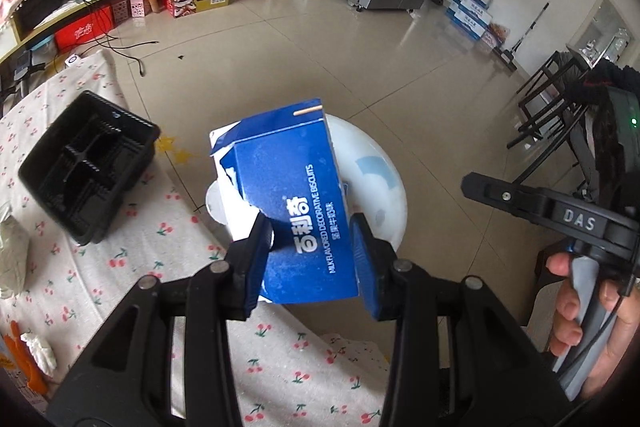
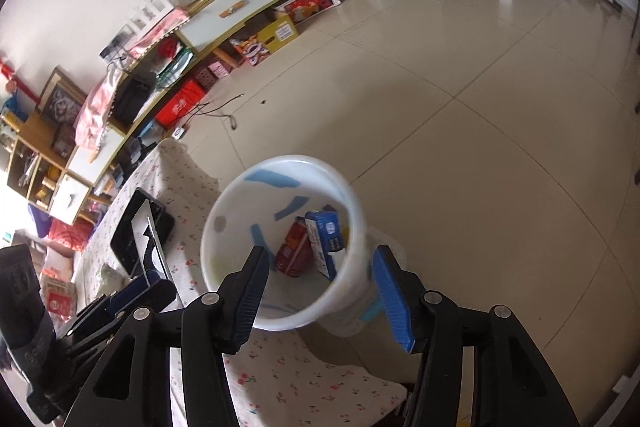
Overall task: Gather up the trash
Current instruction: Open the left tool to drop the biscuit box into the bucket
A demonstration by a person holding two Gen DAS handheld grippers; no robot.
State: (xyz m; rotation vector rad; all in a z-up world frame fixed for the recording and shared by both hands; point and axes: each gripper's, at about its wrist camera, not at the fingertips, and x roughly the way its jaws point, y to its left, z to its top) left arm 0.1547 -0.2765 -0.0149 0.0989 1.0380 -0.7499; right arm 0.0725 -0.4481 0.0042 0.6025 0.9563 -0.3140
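My left gripper point(image 1: 310, 223) is shut on a blue biscuit box point(image 1: 288, 187), gripping its lower end. The box hangs tilted over a white bin point(image 1: 376, 179) that stands on the floor beside the table. In the right wrist view my right gripper point(image 2: 320, 251) is open above the same bin point(image 2: 240, 195), with nothing between its fingers. Inside the bin lie a red carton point(image 2: 294, 247) and a small blue box point(image 2: 326, 239). A hand holds the right gripper point(image 1: 480, 187) at the right of the left wrist view.
A table with a cherry-print cloth point(image 1: 160, 267) carries a black plastic tray point(image 1: 88, 167), a crumpled tissue point(image 1: 40, 351) and a pale crumpled wrapper point(image 1: 12, 255). Black chairs point(image 1: 552, 99) stand to the right. A low cabinet and boxes line the far wall.
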